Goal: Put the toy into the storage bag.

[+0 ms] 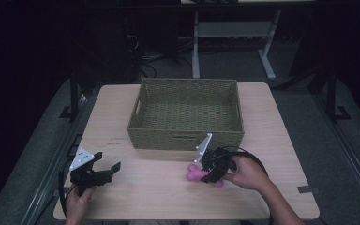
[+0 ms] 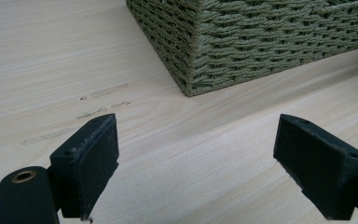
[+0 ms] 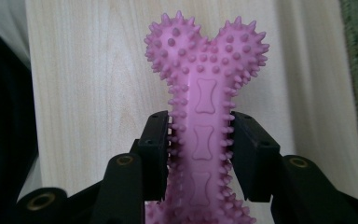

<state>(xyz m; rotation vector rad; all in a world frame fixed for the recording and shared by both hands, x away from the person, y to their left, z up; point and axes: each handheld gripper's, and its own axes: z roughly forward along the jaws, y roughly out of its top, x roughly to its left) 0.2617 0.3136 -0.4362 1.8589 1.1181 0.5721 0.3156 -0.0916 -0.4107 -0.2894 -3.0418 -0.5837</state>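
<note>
1. Pink rubber bone toy (image 3: 205, 126) clamped across its narrow shaft by the right claw (image 3: 200, 140), one black jaw pressed on each side.
2. Long axis running straight out along the jaws in the right gripper view, with the two-lobed knobby end pointing away from the camera; small bone shapes embossed down the flat middle of the shaft, short soft spikes over the edges and lobes.
3. In the high view, toy (image 1: 196, 173) lying low at the table's near right, in front of the basket, long axis roughly left to right, free lobed end toward the left; resting on the table or just off it, cannot tell which.
4. Right claw (image 1: 211, 173) gripped by the person's right hand (image 1: 248, 173), with a grey three-cornered plate standing up on top of it.
5. Left claw (image 2: 198, 158) spread wide with nothing between the jaws, above bare table; in the high view left claw (image 1: 107, 169) at the near left corner, held in the left hand (image 1: 77, 201).
6. Woven green-olive basket (image 1: 185, 138), rectangular, open-topped, at the middle far part of the table; coarse braided weave at its corner in the left gripper view.
7. Table (image 1: 150, 187) of pale wood grain, rounded corners.
</note>
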